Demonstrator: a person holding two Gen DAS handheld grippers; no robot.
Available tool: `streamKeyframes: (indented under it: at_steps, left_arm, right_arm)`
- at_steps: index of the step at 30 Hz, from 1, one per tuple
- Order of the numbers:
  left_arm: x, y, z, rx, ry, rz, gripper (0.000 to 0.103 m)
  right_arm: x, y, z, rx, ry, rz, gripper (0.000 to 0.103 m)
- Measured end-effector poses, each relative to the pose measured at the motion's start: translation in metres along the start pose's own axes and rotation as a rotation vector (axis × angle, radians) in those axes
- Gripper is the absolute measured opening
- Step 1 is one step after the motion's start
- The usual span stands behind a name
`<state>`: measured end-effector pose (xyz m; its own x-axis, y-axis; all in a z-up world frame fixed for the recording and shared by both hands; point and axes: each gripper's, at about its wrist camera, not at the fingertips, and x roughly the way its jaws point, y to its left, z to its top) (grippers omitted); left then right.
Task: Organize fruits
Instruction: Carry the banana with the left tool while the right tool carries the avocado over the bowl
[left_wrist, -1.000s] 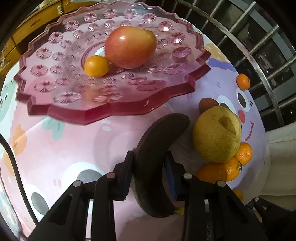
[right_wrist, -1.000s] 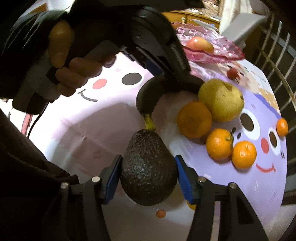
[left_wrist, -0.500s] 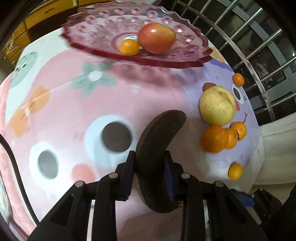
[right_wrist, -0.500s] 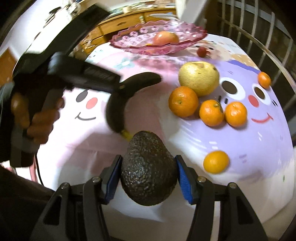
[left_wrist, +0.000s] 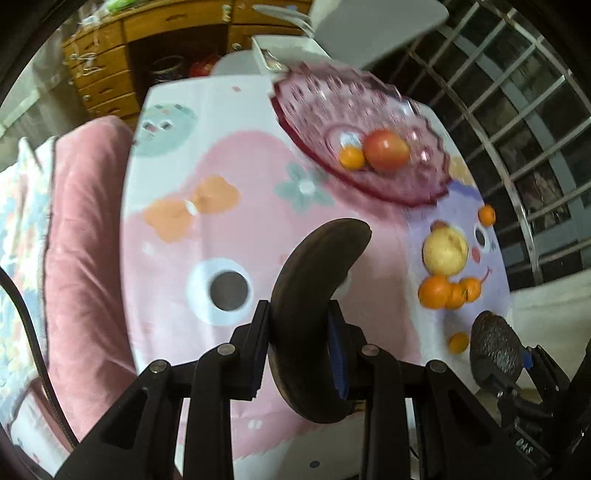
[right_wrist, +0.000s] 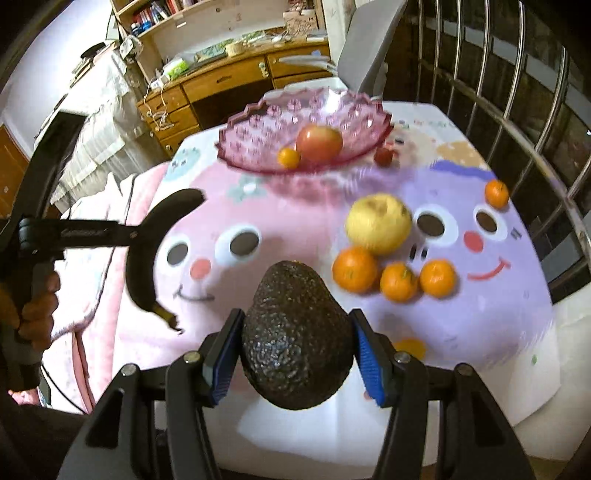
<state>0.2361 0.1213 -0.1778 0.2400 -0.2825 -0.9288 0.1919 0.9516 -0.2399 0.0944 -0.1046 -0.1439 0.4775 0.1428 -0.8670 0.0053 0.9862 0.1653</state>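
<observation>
Two fruits lifted, most of the sorting not yet done.

The left claw (left_wrist: 299, 350) is clamped across the middle of a blackened banana (left_wrist: 314, 306), its long axis running along the fingers, blunt tip toward the pink dish (left_wrist: 406, 192) and stem end back below the claw. The right claw (right_wrist: 297, 354) grips an avocado (right_wrist: 295, 339), narrow end toward the dish. Both fruits hang above the worktop (right_wrist: 480, 325), well short of the dish, which holds only an apple (right_wrist: 319, 143) and a small orange (right_wrist: 289, 157). Between claws and dish a pear (right_wrist: 378, 223) and several oranges (right_wrist: 399, 280) wait.
</observation>
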Motion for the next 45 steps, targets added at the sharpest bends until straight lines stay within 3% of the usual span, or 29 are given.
streamKeyframes:
  at_steps: [9, 16, 23, 30, 38, 45]
  left_arm:
    - [-0.047, -0.005, 0.05, -0.075, -0.11, 0.016, 0.027]
    - [-0.05, -0.022, 0.1, -0.101, -0.161, 0.033, 0.027]
    - [-0.018, -0.042, 0.152, -0.108, -0.171, 0.064, 0.028]
    - [0.042, -0.051, 0.193, -0.127, -0.129, 0.093, 0.028]
    - [0.104, -0.064, 0.206, -0.098, -0.018, 0.116, 0.028]
    - [0.129, -0.07, 0.205, -0.079, 0.043, 0.133, 0.028]
  right_arm:
    - [-0.005, -0.019, 0.078, -0.045, -0.051, 0.048, 0.057]
    - [0.009, -0.045, 0.139, -0.062, -0.082, 0.079, 0.057]
    - [0.054, -0.074, 0.191, -0.053, -0.077, 0.115, 0.057]
    - [0.111, -0.089, 0.22, -0.044, -0.025, 0.152, 0.057]
    - [0.156, -0.094, 0.237, -0.048, 0.041, 0.146, 0.057]
    - [0.172, -0.092, 0.238, -0.044, 0.085, 0.172, 0.058]
